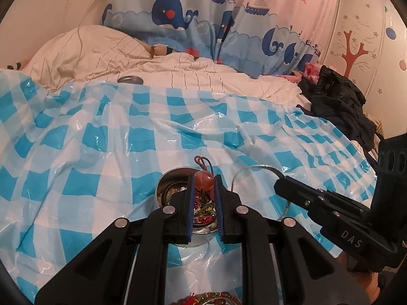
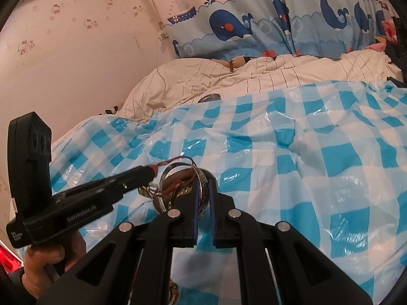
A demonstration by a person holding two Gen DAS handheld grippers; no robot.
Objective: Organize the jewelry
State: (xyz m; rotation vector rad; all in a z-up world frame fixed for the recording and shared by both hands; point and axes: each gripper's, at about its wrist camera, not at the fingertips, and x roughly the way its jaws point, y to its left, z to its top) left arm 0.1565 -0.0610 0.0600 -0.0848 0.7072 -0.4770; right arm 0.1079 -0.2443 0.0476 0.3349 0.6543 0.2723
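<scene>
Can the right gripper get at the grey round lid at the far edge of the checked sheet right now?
Probably not yet: the right gripper is shut on a silver bangle, and the grey lid lies far off across the checked sheet, though nothing blocks the way.

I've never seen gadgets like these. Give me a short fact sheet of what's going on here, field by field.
Setting: bed covered with a blue checked plastic sheet
Left gripper: shut on a reddish bead with a cord
Right gripper: shut on a silver bangle
Below them: round metal tin holding mixed jewelry
Background: whale-print curtain, rumpled duvet
</scene>
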